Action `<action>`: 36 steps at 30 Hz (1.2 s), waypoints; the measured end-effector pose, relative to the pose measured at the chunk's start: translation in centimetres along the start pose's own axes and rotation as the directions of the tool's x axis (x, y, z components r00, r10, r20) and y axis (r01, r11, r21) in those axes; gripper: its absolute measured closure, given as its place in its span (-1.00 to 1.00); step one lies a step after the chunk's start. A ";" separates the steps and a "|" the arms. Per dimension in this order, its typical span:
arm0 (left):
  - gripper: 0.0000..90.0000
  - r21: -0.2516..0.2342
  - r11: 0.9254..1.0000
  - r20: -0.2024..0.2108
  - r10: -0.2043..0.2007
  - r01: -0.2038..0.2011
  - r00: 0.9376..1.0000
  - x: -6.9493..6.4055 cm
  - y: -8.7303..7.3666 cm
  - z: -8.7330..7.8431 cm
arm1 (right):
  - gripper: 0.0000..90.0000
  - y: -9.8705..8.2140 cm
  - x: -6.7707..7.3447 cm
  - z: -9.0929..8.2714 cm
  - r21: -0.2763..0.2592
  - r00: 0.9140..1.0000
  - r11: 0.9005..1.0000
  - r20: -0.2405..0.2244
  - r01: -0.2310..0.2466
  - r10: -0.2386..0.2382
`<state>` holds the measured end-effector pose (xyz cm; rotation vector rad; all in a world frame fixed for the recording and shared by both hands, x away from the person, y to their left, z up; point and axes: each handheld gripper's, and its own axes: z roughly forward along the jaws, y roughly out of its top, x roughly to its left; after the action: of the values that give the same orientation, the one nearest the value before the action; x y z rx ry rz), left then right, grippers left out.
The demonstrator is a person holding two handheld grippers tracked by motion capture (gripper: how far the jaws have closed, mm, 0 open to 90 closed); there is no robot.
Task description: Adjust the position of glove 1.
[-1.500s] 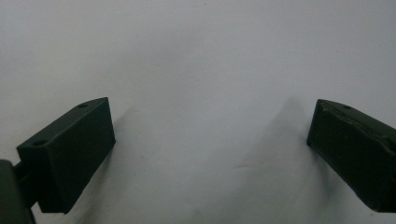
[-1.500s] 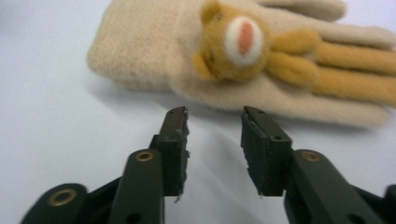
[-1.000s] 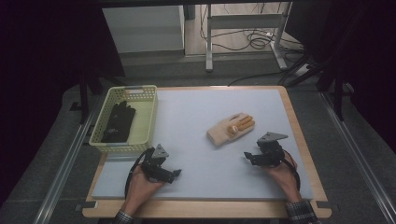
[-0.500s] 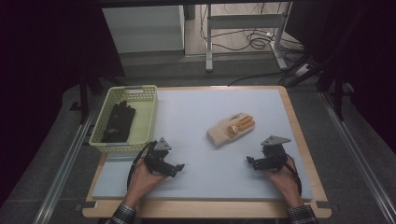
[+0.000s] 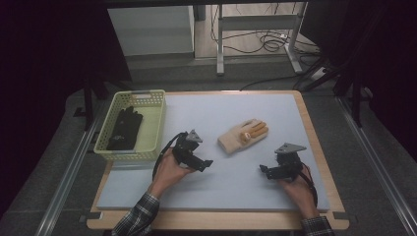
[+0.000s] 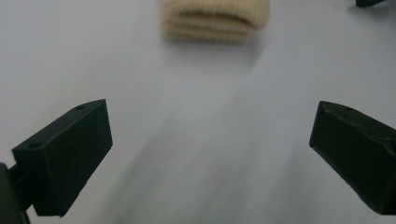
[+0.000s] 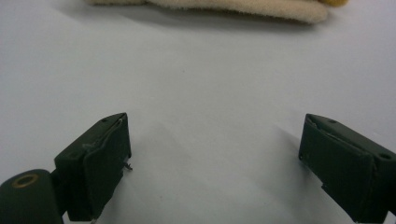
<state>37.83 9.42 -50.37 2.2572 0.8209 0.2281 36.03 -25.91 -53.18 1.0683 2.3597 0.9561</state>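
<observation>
A beige knit glove (image 5: 243,136) with orange fingertips lies flat on the pale mat, near its middle. My left gripper (image 5: 204,164) hovers just left of the glove's cuff, jaws open and empty. In the left gripper view the folded cuff (image 6: 215,18) lies ahead of the left gripper (image 6: 210,154). My right gripper (image 5: 263,171) sits low on the mat, to the right of and nearer than the glove. Its jaws have just been opening and stand wide with nothing between them. The right gripper view has the glove's edge (image 7: 233,7) beyond the right gripper (image 7: 215,163).
A yellow-green mesh basket (image 5: 133,93) stands at the mat's left edge with a black glove (image 5: 124,129) inside. The mat (image 5: 221,191) lies on a wooden board with a raised rim. Dark floor, rails and table legs lie beyond.
My left gripper has moved right and away from the person, rising toward the beige glove's cuff. The right gripper has stayed almost in place. The gloves have not moved.
</observation>
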 end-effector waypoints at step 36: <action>-1.00 0.174 0.973 -0.026 0.156 -0.149 0.987 -0.5 11.3 12.1 | -0.79 0.0 -0.1 0.0 -0.002 1.000 1.000 -0.009 -0.003 0.003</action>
<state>47.64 -3.92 -51.47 2.4885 0.7115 0.2837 36.11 -25.97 -53.21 1.0696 2.3643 0.9662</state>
